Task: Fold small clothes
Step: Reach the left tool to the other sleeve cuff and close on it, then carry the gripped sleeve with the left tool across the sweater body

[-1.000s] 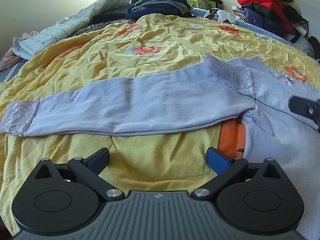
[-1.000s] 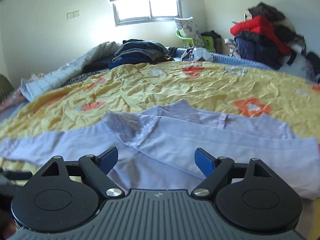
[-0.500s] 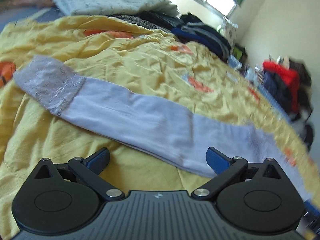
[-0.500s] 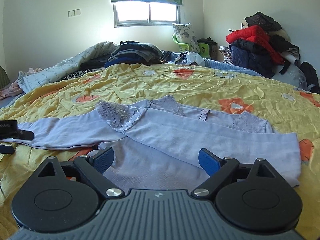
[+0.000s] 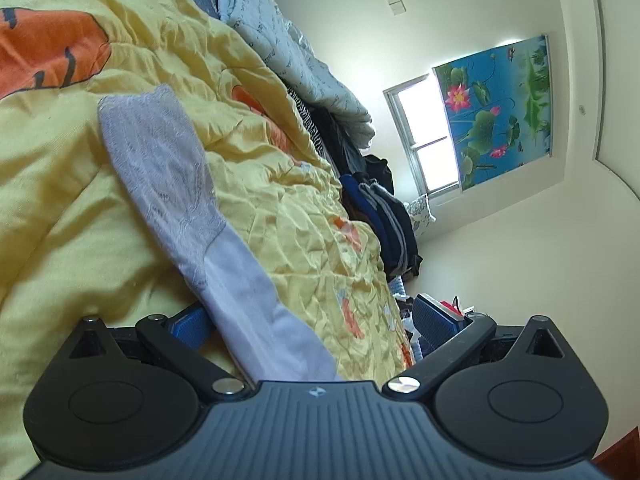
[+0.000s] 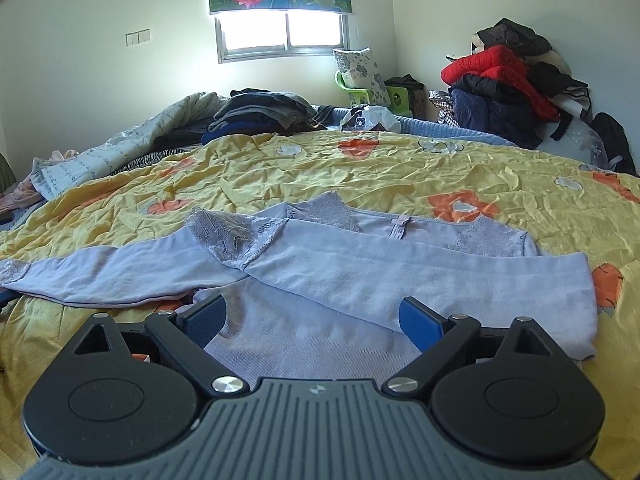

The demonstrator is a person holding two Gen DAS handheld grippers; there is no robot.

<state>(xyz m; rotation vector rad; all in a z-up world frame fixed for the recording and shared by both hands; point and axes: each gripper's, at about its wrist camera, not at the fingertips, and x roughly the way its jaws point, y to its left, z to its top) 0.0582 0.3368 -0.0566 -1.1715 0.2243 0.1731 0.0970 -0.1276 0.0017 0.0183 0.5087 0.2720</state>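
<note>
A lilac long-sleeved top (image 6: 360, 280) with lace cuffs lies flat on the yellow flowered quilt (image 6: 360, 168). One sleeve is folded across its chest; the other sleeve (image 6: 120, 276) stretches out to the left. In the left wrist view that stretched sleeve (image 5: 240, 300) with its lace cuff (image 5: 160, 160) runs between the fingers of my left gripper (image 5: 312, 320), which is open and rolled on its side, low over the quilt (image 5: 300, 232). My right gripper (image 6: 312, 320) is open and empty, just above the top's lower body.
A stack of folded dark clothes (image 6: 260, 112) and a pale grey quilt (image 6: 120, 148) lie at the bed's far side. A heap of jackets (image 6: 512, 84) is piled at the far right. A window (image 6: 280, 36) is in the back wall.
My left gripper has swung left along the stretched sleeve toward its cuff, rolled onto its side, and now straddles the sleeve. My right gripper has pulled back a little.
</note>
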